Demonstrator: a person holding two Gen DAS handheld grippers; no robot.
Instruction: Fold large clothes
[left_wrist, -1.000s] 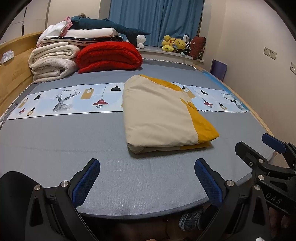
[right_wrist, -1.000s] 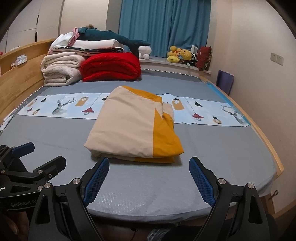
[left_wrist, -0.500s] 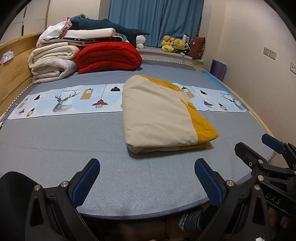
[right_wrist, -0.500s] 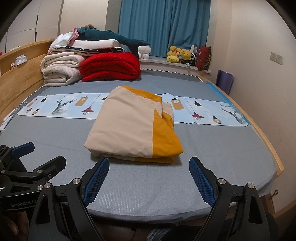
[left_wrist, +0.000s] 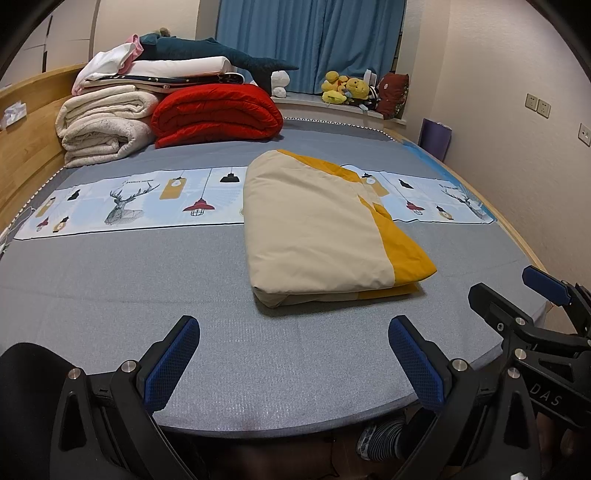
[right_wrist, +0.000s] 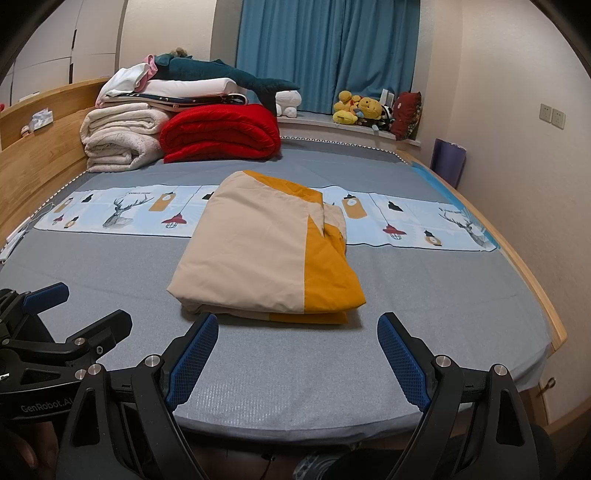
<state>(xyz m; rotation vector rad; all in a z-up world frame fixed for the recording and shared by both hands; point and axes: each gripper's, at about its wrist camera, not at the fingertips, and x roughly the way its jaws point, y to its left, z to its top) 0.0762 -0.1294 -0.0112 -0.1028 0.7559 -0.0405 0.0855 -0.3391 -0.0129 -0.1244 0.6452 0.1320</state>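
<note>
Folded garment (left_wrist: 317, 229): a smooth beige and mustard-yellow woven piece, folded into a thick rectangular pad; lies flat at frame centre in both views, its far end overlapping the printed strip.
Garment edges: the near edge shows stacked layers; the yellow panel runs along its right side.
Left gripper (left_wrist: 293, 354): black frame with blue cross-hatched pads, jaws spread wide and holding nothing; sits at the lower edge of the left wrist view, short of the garment's near edge.
Right gripper (right_wrist: 297, 350): same build, jaws wide apart and empty; its left pad (right_wrist: 192, 358) appears just below the garment's near left corner, contact not discernible.
Bed surface (left_wrist: 110, 295): grey, finely textured cover, flat.
Printed strip (left_wrist: 122, 201): pale blue band with deer and lamp figures, crossing the bed behind the garment.
Blanket stack (left_wrist: 107, 122): fluffy cream rolls, upper left.
Red quilt (left_wrist: 218, 114): puffy, folded, touching the cream rolls.
Open room: bare grey cover lies left and right of the garment and between it and the near bed edge.
Boundaries: wooden headboard (left_wrist: 26, 140) at left; wooden bed rail (right_wrist: 532, 277) at right.
</note>
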